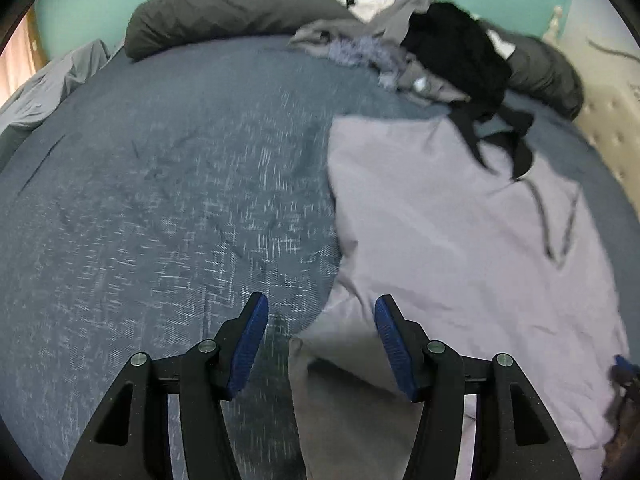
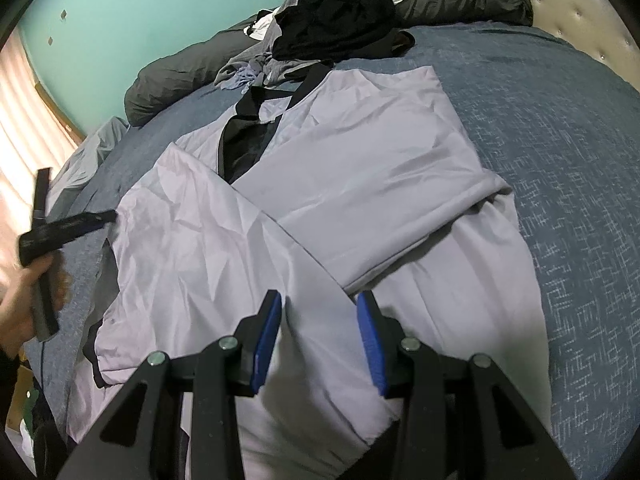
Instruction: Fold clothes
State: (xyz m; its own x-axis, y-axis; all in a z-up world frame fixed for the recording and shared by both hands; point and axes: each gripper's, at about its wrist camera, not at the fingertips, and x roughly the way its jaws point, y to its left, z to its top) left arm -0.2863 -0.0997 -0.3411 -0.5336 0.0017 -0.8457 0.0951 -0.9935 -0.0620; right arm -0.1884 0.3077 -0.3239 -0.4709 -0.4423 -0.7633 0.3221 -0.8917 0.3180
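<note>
Right gripper (image 2: 318, 300) hangs above the near end of a pale lilac shirt (image 2: 360, 168), its blue pads apart and nothing between them. Left gripper (image 1: 320, 308) likewise stands with its jaws apart and empty, over the left edge of the same shirt where cloth meets the bed (image 1: 140, 200); in the right wrist view we see it at the shirt's left side, held in a hand (image 2: 24, 304).

We find the shirt laid out on the blue bedcover, collar end away from us, with dark trim at the neck. Its two side portions are turned inward and cross one another over the middle, so the sides appear to lie folded in. The lower part nearest us lies rumpled and is not brought up toward the collar. We judge the shirt partly folded: sides in, the lengthwise fold toward the collar outstanding, and some smoothing of creases wanted.

Beyond the collar we note a heap of loose clothes (image 2: 332, 28), a black piece on top with grey and light pieces under it, resting against a dark pillow (image 1: 224, 12) at the head of the bed. We see no folded stack in either view. We judge that the heap remains to be folded, so the greater part of the task is left.
</note>
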